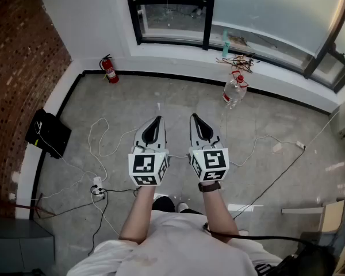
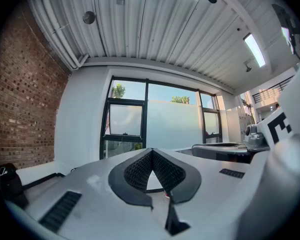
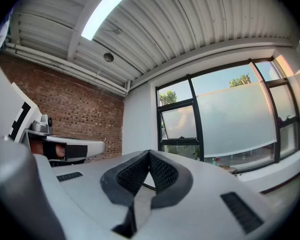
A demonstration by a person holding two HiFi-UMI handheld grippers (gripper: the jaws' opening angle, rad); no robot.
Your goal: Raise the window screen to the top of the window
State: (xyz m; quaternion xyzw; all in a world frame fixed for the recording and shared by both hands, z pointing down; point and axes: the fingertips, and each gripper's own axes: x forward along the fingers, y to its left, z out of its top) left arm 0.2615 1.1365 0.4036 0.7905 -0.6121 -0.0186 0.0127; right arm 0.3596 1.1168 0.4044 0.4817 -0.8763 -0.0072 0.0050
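left gripper (image 1: 156, 121) clenched, empty | right gripper (image 1: 195, 119) clenched, empty | window screen (image 1: 276, 16) well ahead | risk: tripping on floor cables (image 1: 270, 181) between

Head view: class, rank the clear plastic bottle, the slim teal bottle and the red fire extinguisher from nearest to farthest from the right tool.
1. Clear plastic bottle, on the floor just ahead-right of the right tool.
2. Slim teal bottle, behind it on the window sill.
3. Red fire extinguisher, in the far left corner.
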